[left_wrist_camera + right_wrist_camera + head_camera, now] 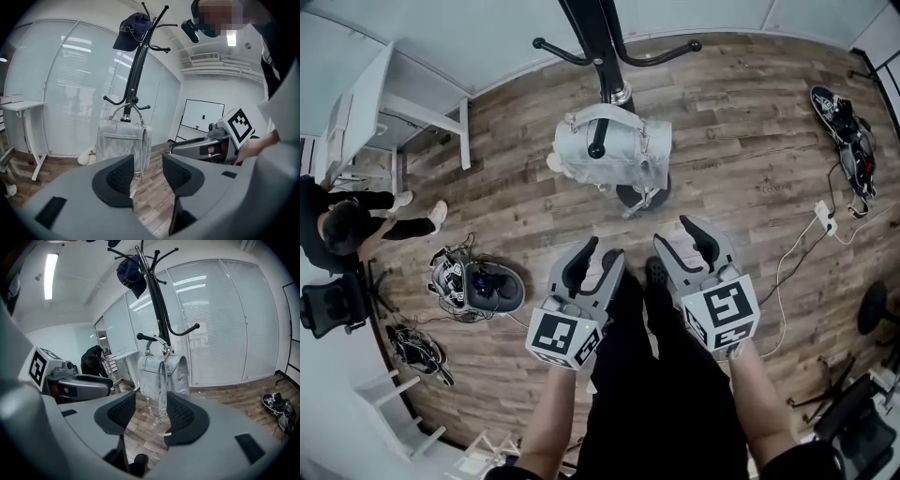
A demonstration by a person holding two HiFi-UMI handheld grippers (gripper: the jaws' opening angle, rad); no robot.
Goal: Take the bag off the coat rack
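A pale grey bag (614,150) hangs by its handle on a low hook of the black coat rack (605,56). It also shows in the left gripper view as the bag (123,145) and in the right gripper view as the bag (161,373), straps dangling. My left gripper (598,255) and right gripper (678,234) are held side by side a short way in front of it, both pointing at it. Each stands open with only floor between its jaws: left gripper (149,176), right gripper (151,416). A dark cap (133,28) hangs high on the rack.
A white desk (366,103) stands at the left, with a person in black (347,225) crouched near it. Dark bags (478,286) lie on the wood floor at the left; shoes (848,131) and a power strip (825,217) lie at the right.
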